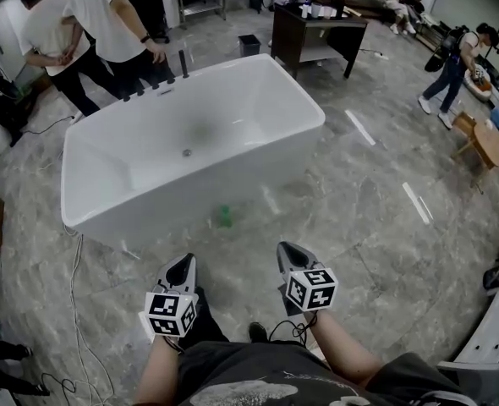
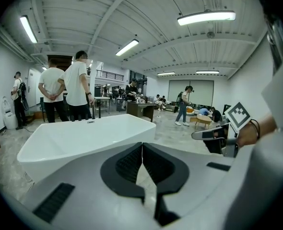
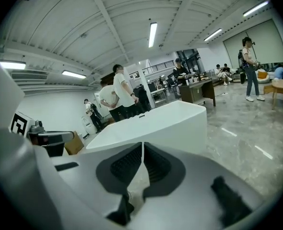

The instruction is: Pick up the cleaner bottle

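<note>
By the near wall of the tub (image 1: 300,91), the green cleaner bottle (image 1: 224,216) sits on the floor ahead of my left gripper (image 1: 188,259) and right gripper (image 1: 282,246), both clenched empty, so I should open one wide before reaching in low.

Left gripper (image 1: 185,260) and right gripper (image 1: 283,247): pale grey shells, black ribbed pads (image 2: 128,164), black-and-white marker cubes (image 1: 172,313). Shirt (image 1: 258,381): dark grey, pale print. Short sleeves.

Cleaner bottle (image 1: 224,216): small, green, blurred. It sits low by the near side of the white bathtub (image 1: 258,91). Can't tell if upright or tipped.
</note>
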`<state>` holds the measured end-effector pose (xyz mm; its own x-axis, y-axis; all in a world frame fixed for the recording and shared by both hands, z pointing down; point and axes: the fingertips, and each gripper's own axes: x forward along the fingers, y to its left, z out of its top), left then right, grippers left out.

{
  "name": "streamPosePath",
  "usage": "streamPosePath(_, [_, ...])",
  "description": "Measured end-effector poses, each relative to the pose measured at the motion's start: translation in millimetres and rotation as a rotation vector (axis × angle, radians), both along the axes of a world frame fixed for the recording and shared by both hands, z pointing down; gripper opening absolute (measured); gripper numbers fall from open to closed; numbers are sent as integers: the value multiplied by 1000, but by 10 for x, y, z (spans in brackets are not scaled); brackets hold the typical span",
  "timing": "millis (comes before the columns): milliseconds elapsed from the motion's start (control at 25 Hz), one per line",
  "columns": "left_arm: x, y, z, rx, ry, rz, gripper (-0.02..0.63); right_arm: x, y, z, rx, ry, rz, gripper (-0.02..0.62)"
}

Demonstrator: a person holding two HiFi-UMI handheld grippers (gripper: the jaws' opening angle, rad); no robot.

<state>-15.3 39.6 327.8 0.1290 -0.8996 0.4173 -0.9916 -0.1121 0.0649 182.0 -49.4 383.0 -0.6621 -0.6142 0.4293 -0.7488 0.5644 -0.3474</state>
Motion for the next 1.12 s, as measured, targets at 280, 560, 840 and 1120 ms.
streamPosePath(280, [-440, -712, 208, 5, 31, 106, 15, -329, -465, 153, -22, 25, 108, 26])
streamPosePath(560, [-1154, -1580, 265, -42, 62, 236, 15, -1066, -1029, 99, -31, 24, 240, 26])
streamPosePath(840, [-1687, -2132, 844, -132, 70, 387, 15, -1598, -1300, 515, -98, 136, 386, 28])
streamPosePath(1120, [-1973, -2378, 1665, -199, 78, 476, 15, -1955, -1441, 1276, -150, 204, 435, 28])
